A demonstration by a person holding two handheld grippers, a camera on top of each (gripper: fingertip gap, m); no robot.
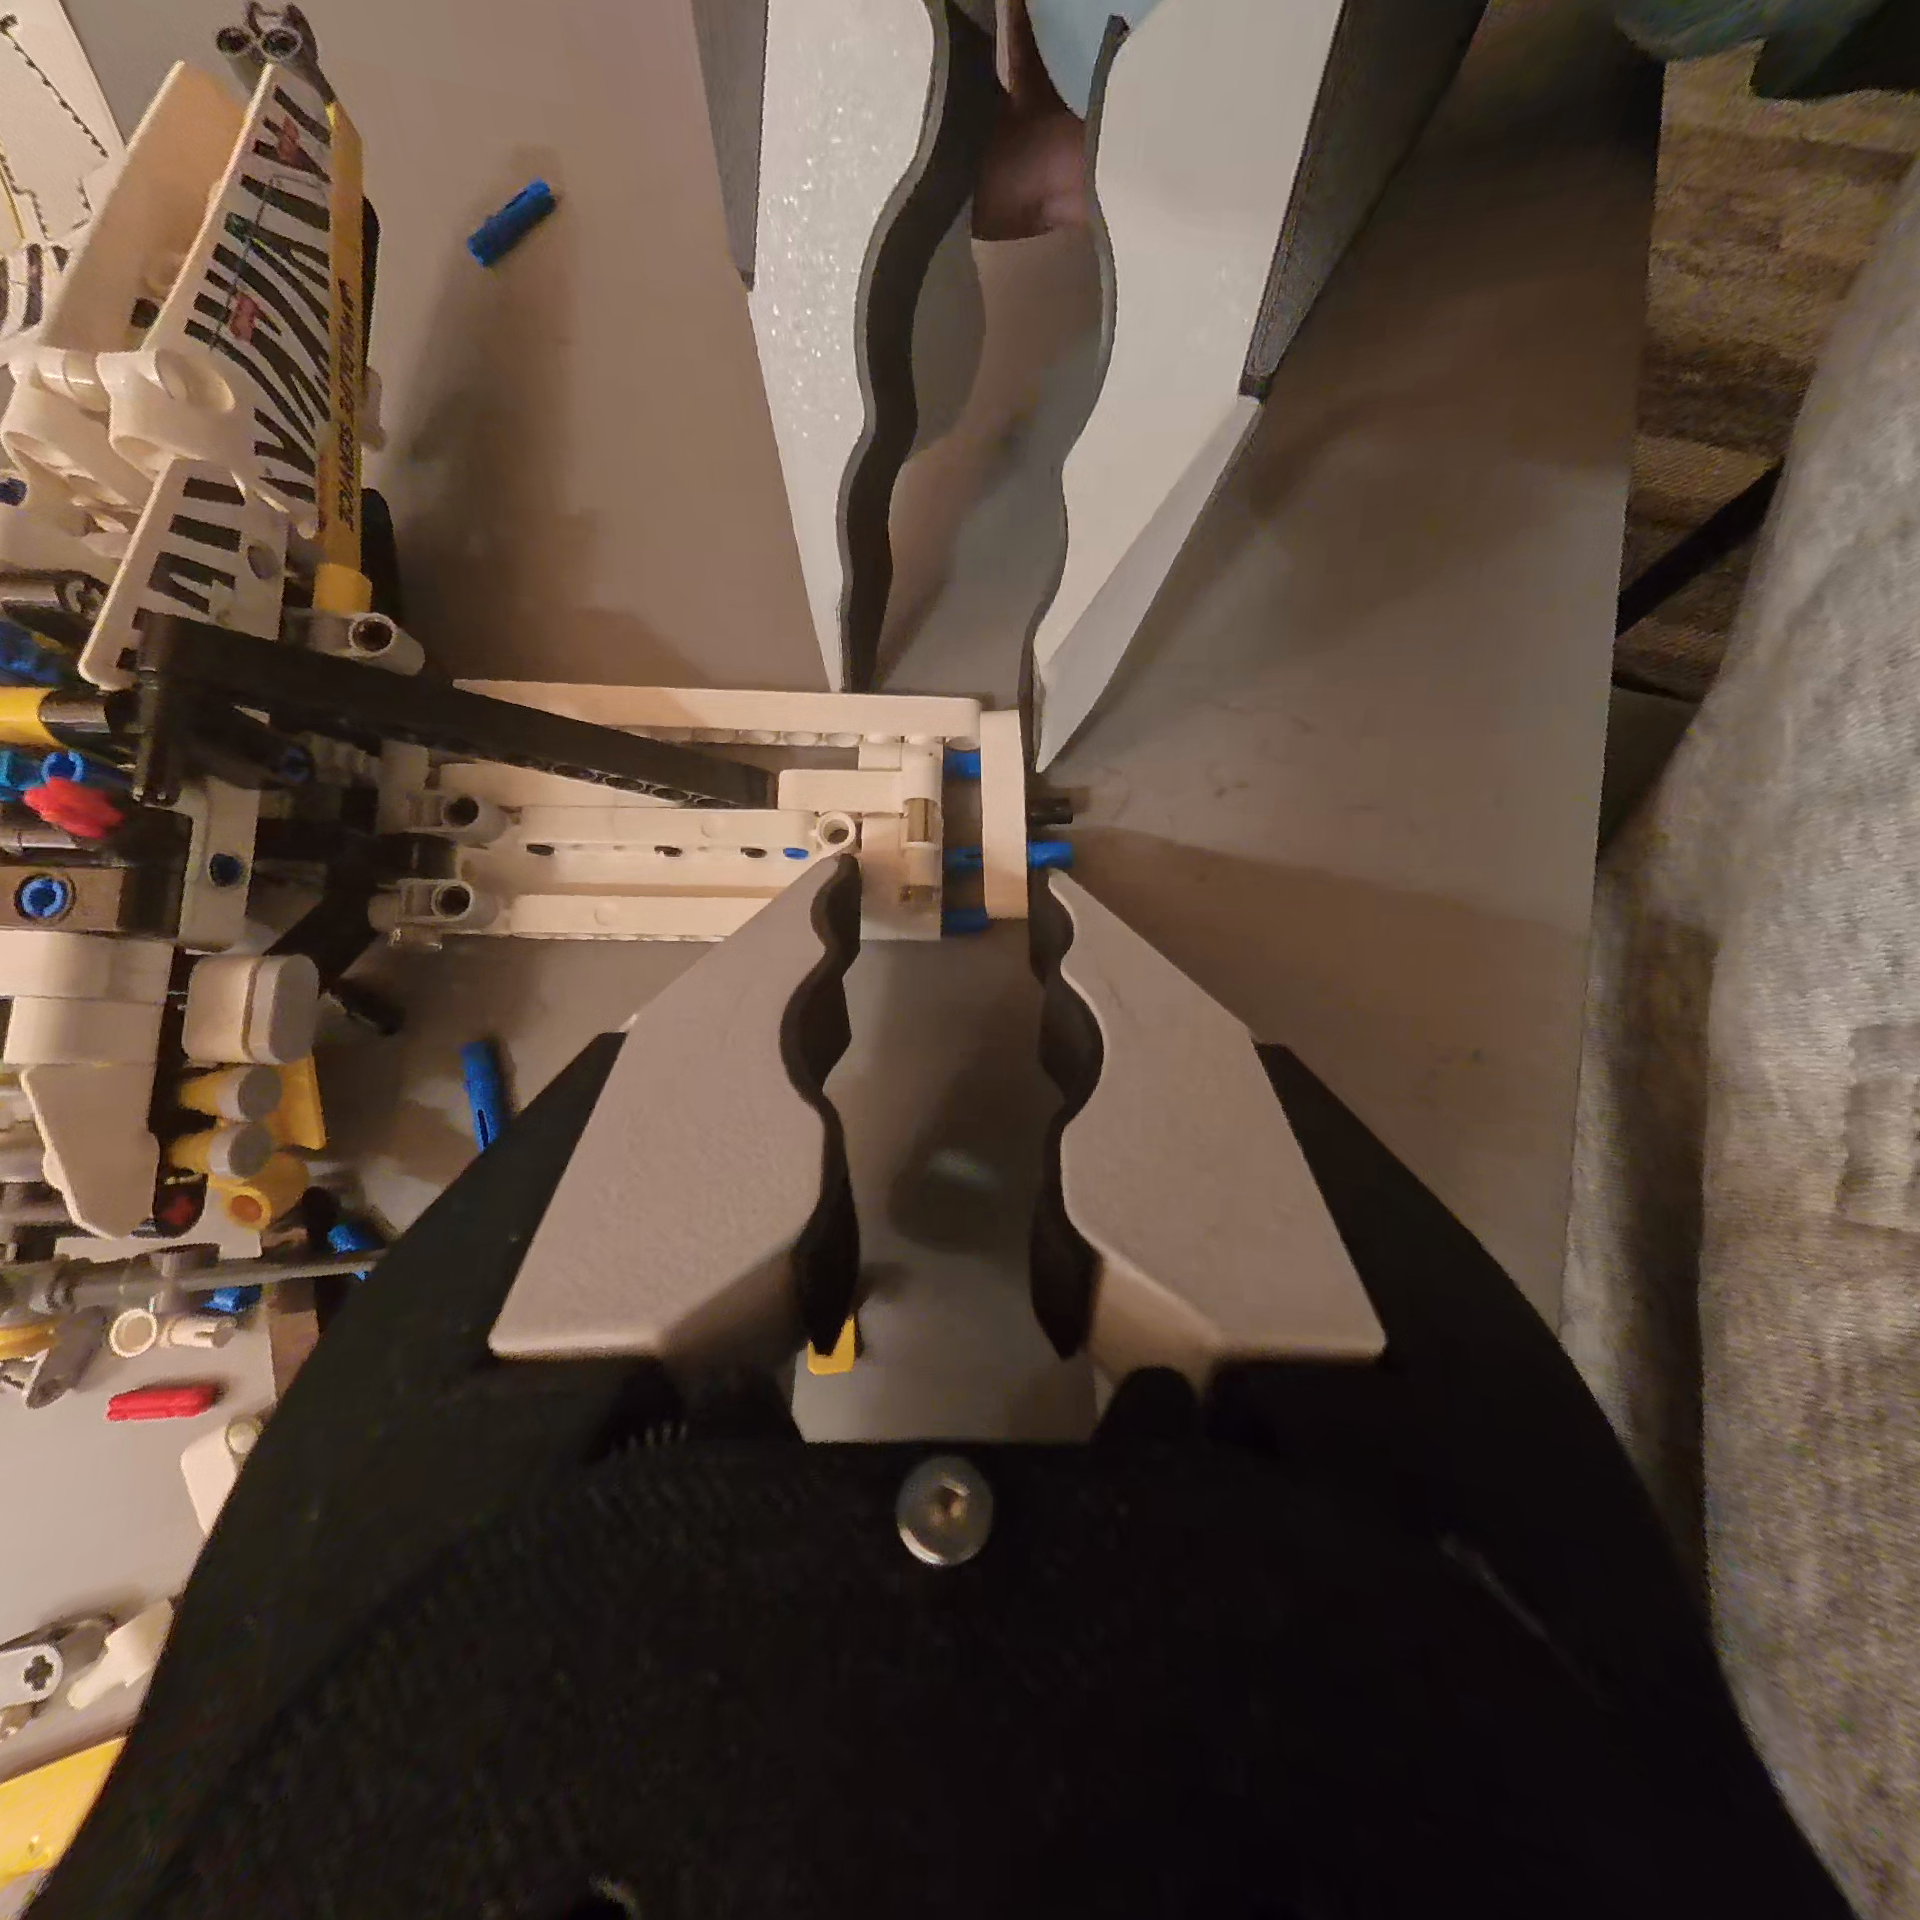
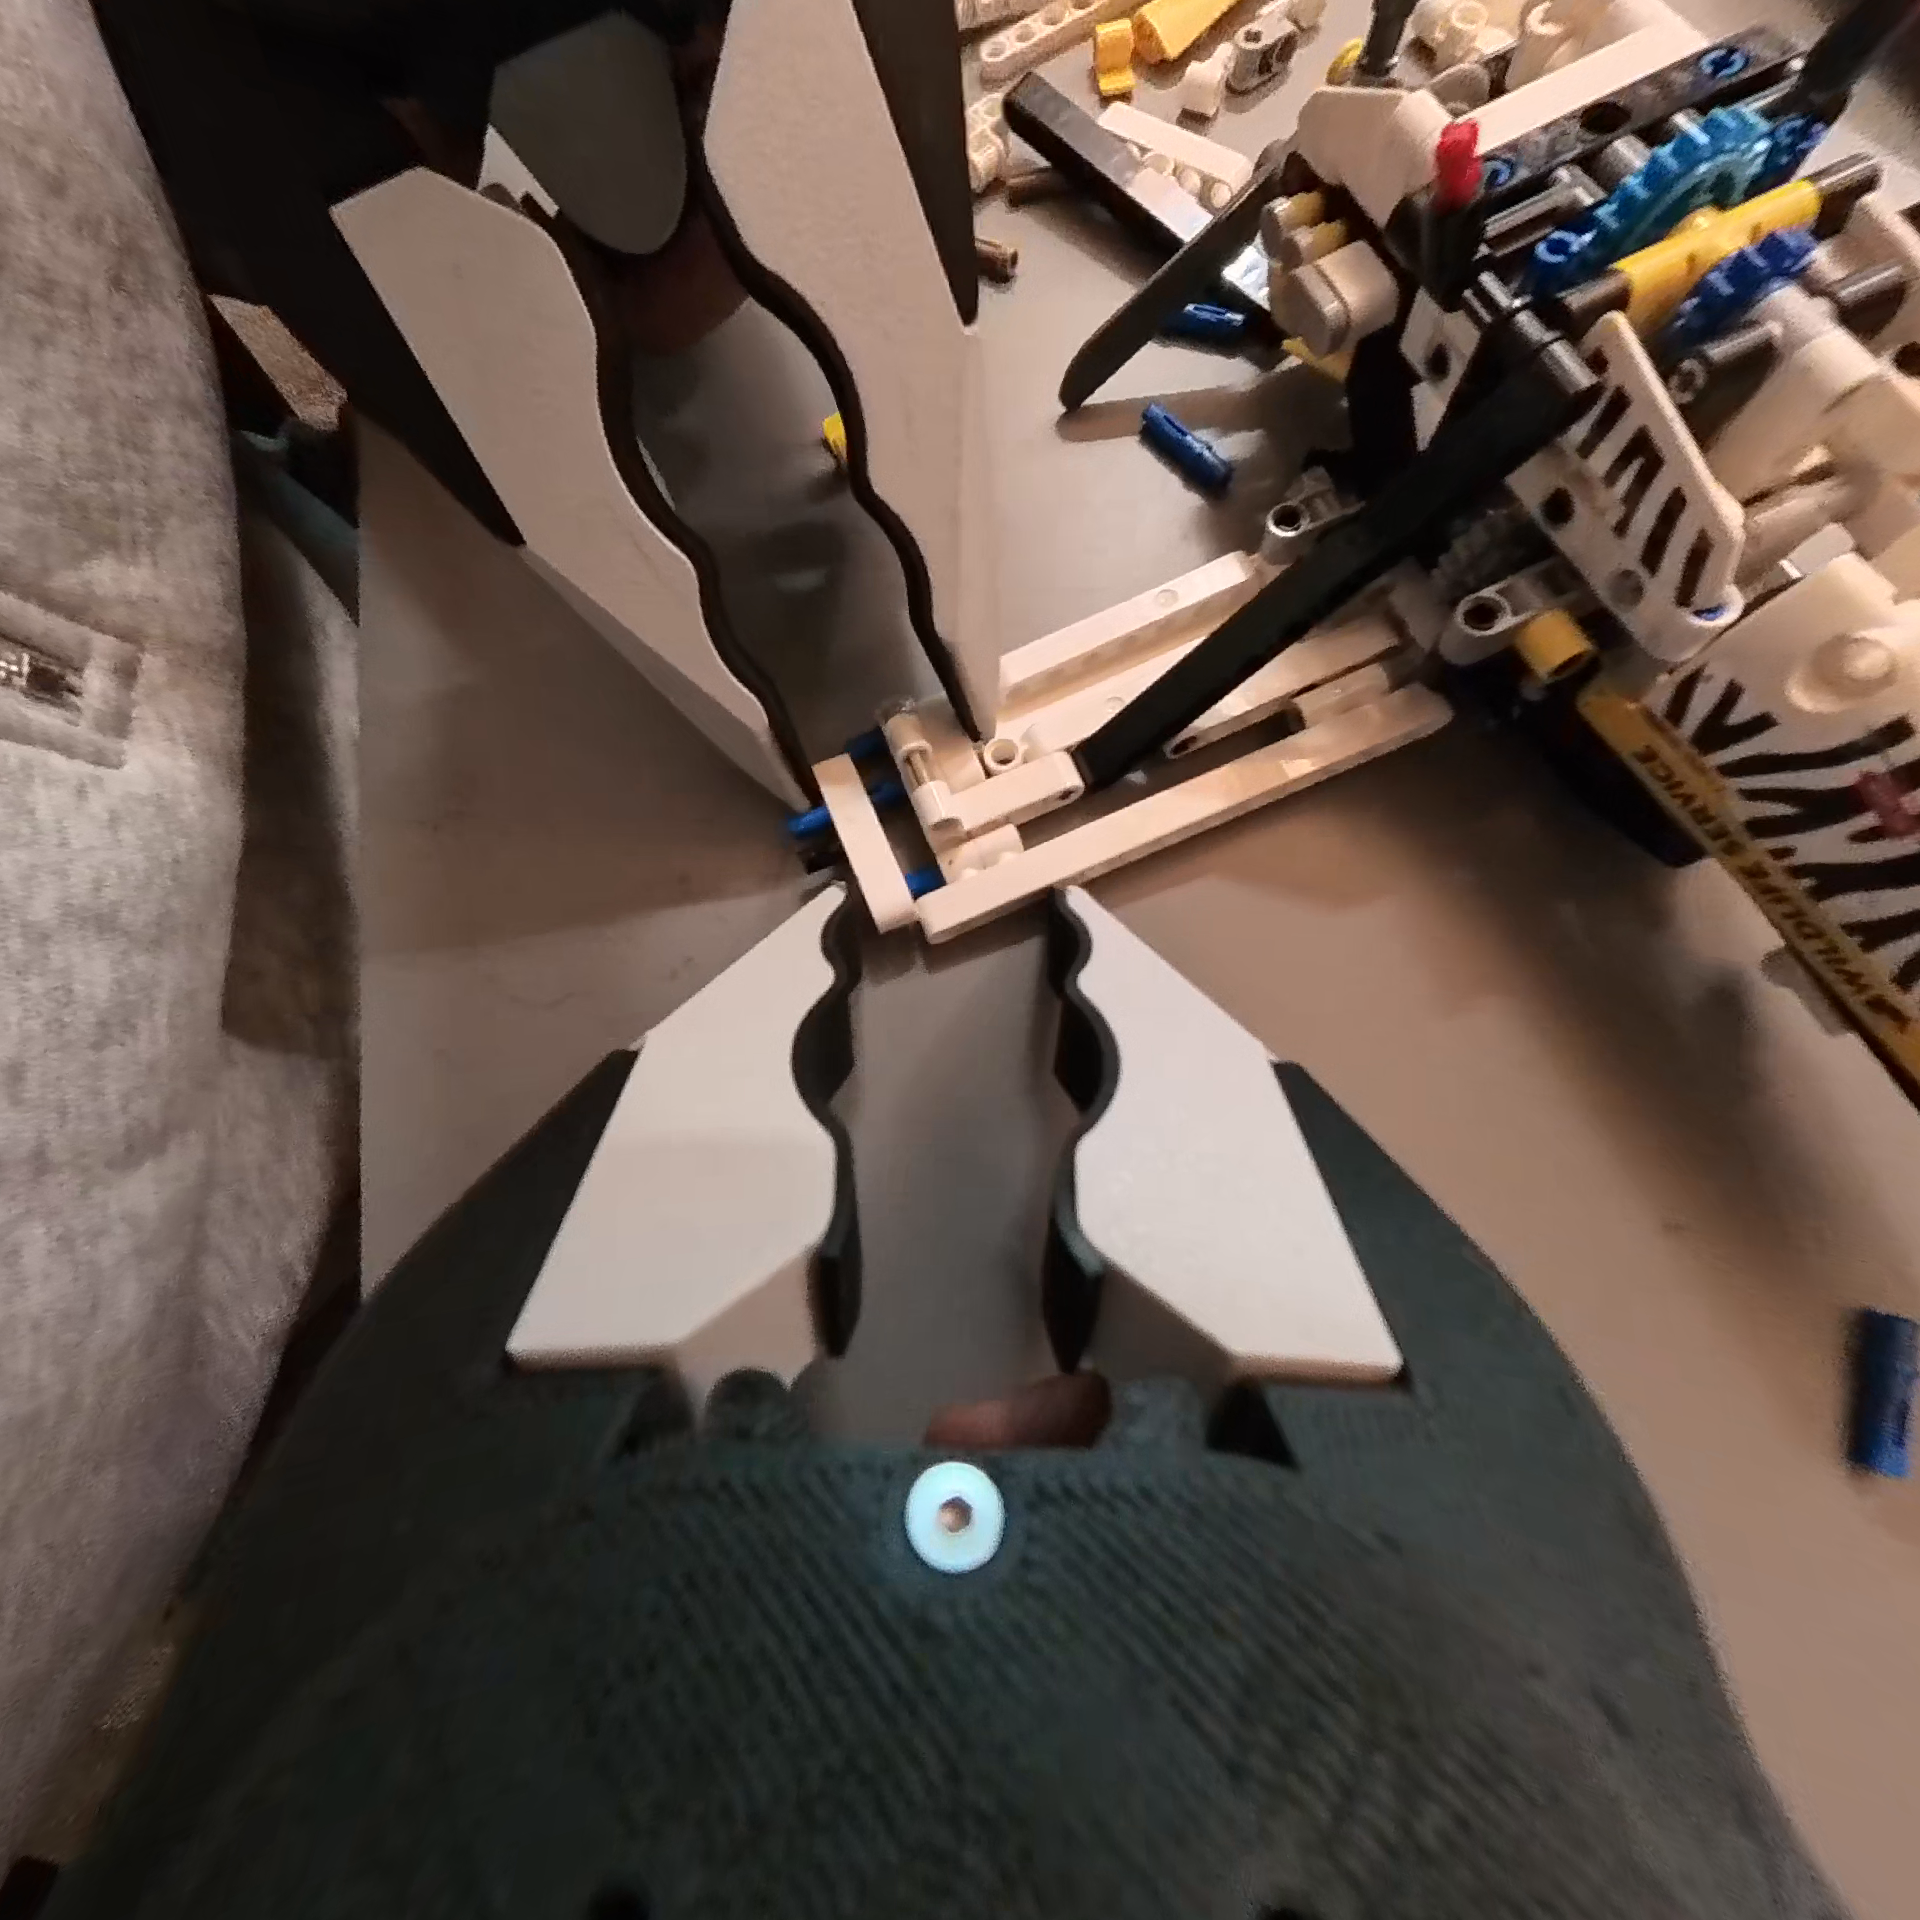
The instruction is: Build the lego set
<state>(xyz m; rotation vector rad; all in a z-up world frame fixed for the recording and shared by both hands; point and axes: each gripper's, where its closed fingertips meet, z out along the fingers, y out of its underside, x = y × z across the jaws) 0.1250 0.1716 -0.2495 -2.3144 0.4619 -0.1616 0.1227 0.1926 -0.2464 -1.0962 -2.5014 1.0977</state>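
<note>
Grippers face each other over the white beam frame with blue pins [image 1: 966,821] jutting from the zebra-striped white, black and yellow lego model [image 1: 208,644] on the tan tabletop [image 1: 1351,831]. Left gripper [image 1: 951,883] brackets the frame's end, jaws apart, contact unclear. Right gripper [image 2: 951,909] is spread too, holding nothing. Only the right view shows the model's blue gears [image 2: 1683,166]; only the left shows a loose red pin [image 1: 161,1403].

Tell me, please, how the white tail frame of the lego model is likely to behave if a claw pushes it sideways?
The white tail frame looks stiff, being long beams pinned together. It sticks far out from the bulky body, so a sideways push would probably swing the whole model on the smooth table. The blue pins at its end might pop loose.
</note>
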